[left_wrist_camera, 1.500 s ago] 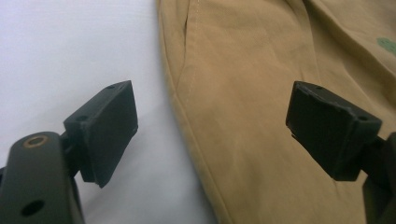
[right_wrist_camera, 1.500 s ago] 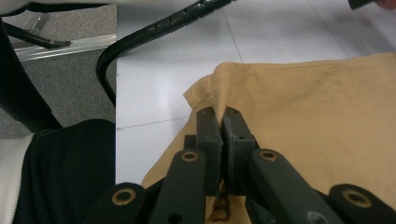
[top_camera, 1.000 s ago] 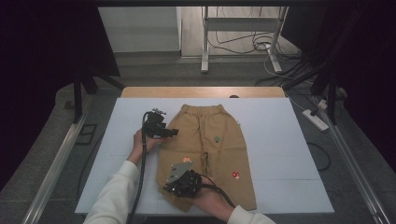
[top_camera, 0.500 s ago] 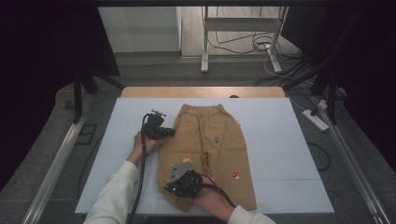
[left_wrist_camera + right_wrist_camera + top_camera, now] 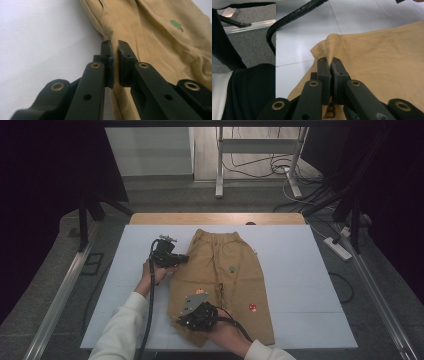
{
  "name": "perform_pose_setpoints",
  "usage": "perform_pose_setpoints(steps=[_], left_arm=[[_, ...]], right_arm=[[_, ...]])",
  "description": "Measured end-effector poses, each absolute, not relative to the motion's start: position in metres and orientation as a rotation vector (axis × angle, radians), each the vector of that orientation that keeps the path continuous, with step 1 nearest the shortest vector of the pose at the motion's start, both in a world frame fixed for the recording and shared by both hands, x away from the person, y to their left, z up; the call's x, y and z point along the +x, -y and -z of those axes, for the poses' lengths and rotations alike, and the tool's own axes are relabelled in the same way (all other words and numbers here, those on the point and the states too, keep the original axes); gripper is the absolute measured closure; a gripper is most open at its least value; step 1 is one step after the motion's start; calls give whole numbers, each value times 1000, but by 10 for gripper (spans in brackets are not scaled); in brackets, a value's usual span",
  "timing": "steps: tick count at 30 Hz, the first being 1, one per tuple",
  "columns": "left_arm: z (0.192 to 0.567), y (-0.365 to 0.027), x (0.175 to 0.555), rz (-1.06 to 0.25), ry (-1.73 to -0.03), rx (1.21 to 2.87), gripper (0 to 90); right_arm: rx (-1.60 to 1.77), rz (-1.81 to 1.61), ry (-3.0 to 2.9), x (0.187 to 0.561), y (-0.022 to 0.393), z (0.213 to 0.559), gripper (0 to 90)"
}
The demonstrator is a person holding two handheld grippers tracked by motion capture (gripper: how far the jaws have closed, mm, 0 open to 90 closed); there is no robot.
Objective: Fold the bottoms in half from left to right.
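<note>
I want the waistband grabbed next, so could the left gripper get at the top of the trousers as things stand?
Probably not right away: the left gripper has just closed its jaws on the side edge of the trousers. Once it lets go, bare table leaves the way to the waistband free.

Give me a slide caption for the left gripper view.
Left claw pinching the side seam of tan cotton trousers on a white tabletop.

Trouser [image 5: 220, 280] hem corner under right tongs [image 5: 186, 322], small embroidered motifs [image 5: 233, 269] too tiny to ID.
</note>
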State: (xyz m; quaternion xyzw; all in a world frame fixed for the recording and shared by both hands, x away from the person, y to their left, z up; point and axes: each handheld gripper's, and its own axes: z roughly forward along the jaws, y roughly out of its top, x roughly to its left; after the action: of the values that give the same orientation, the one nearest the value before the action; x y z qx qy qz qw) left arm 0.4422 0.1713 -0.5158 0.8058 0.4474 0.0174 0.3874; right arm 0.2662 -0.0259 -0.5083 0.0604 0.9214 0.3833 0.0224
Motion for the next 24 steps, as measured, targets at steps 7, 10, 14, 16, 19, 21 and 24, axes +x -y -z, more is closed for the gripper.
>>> perform_pose_setpoints(steps=[7, 10, 14, 16, 19, 21, 24], left_arm=[[511, -174, 440, -47, -1129, 2033, 841], [508, -175, 439, -45, -1127, 2020, 842], [499, -177, 434, -62, -1111, 1997, 843], [494, -177, 433, -69, -1097, 1990, 843], [492, -176, 431, -70, -1092, 1987, 842], [492, -176, 431, -71, -1094, 1986, 843], [492, -178, 432, -75, -1102, 1983, 843]], right_arm=[[191, -1195, -2849, 267, 27, 507, 866], [190, -1201, -2847, 267, 28, 506, 866], [178, -1258, -2809, 264, 29, 493, 866], [174, -1270, -2802, 264, 29, 490, 866], [179, -1291, -2792, 264, 32, 485, 866], [184, -1297, -2792, 265, 33, 484, 866], [192, -1293, -2799, 266, 34, 485, 866]])
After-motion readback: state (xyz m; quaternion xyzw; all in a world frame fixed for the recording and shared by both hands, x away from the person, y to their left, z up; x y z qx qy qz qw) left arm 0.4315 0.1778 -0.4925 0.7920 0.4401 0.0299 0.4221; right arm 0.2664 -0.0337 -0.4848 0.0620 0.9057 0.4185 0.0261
